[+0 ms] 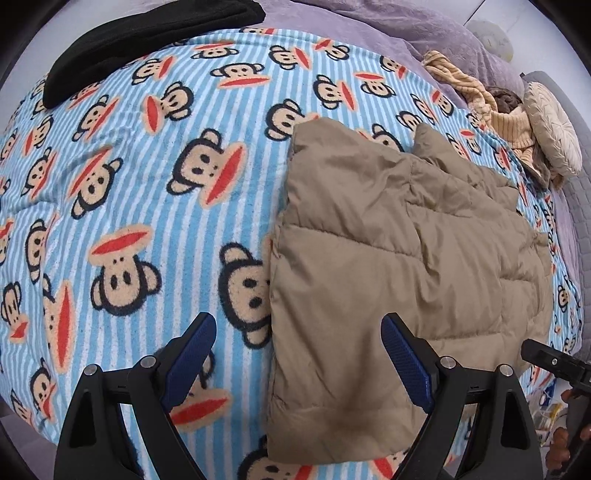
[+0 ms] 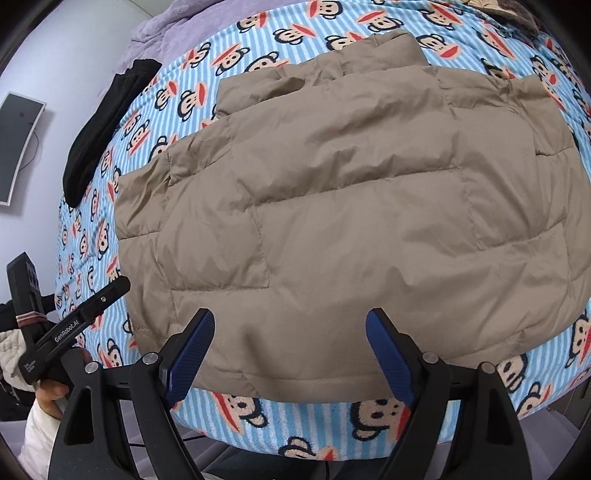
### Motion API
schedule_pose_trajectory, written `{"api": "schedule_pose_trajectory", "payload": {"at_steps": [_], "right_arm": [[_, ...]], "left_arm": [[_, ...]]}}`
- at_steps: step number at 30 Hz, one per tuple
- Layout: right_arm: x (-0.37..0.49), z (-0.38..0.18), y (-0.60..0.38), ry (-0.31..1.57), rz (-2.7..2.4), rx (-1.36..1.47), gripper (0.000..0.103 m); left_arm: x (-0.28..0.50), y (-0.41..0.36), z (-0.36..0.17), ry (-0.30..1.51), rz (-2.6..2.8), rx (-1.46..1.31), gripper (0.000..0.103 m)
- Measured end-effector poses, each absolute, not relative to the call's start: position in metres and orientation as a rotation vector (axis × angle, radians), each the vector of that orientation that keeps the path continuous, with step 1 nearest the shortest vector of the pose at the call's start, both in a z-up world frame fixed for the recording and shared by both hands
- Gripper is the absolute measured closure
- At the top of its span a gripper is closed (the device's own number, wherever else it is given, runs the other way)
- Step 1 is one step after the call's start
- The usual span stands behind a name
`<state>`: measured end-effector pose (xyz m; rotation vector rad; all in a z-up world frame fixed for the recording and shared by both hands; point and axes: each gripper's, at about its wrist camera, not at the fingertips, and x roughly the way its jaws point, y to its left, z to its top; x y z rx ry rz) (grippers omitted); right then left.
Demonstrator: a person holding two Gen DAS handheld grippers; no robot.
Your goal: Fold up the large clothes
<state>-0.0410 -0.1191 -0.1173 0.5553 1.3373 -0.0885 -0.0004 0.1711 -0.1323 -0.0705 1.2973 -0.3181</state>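
1. Left wrist view shows the left gripper (image 1: pixel 299 354) with its jaws spread wide and nothing between them; it hovers above the near left edge of the tan padded jacket (image 1: pixel 399 266).
2. In the right wrist view, the right gripper (image 2: pixel 290 350) is also wide apart and holds nothing, above the jacket's near hem (image 2: pixel 295 384).
3. The jacket lies flat in the middle of the bed, already folded into a compact block (the sleeves seem tucked inside, but I cannot see them), so I judge that both tools are placed to take the near edge for another fold.
4. The surface is a soft fleece blanket (image 1: pixel 147 221) with blue and white stripes and cartoon monkey faces.
5. At the far left lies a black garment (image 1: pixel 140 40); at the far right, a heap of yellowish clothes (image 1: pixel 491 110) and a round cushion (image 1: pixel 554 129).
6. Behind is purple bedding (image 1: pixel 424 29), and a dark panel (image 2: pixel 18 147) hangs on the pale wall at the left.
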Motion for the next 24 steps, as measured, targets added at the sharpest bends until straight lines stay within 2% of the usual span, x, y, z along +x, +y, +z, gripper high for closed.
{"api": "schedule_pose_trajectory", "payload": {"at_steps": [10, 24], "right_arm": [[-0.001, -0.140, -0.141, 1.367, -0.110, 0.488, 0.017], [0.004, -0.158, -0.144, 1.401, -0.112, 0.490, 0.016]], "left_arm": [[0.048, 0.179, -0.177, 1.328, -0.235, -0.138, 0.011], [0.047, 0.185, -0.219, 1.526, -0.791, -0.454, 0.011]]}}
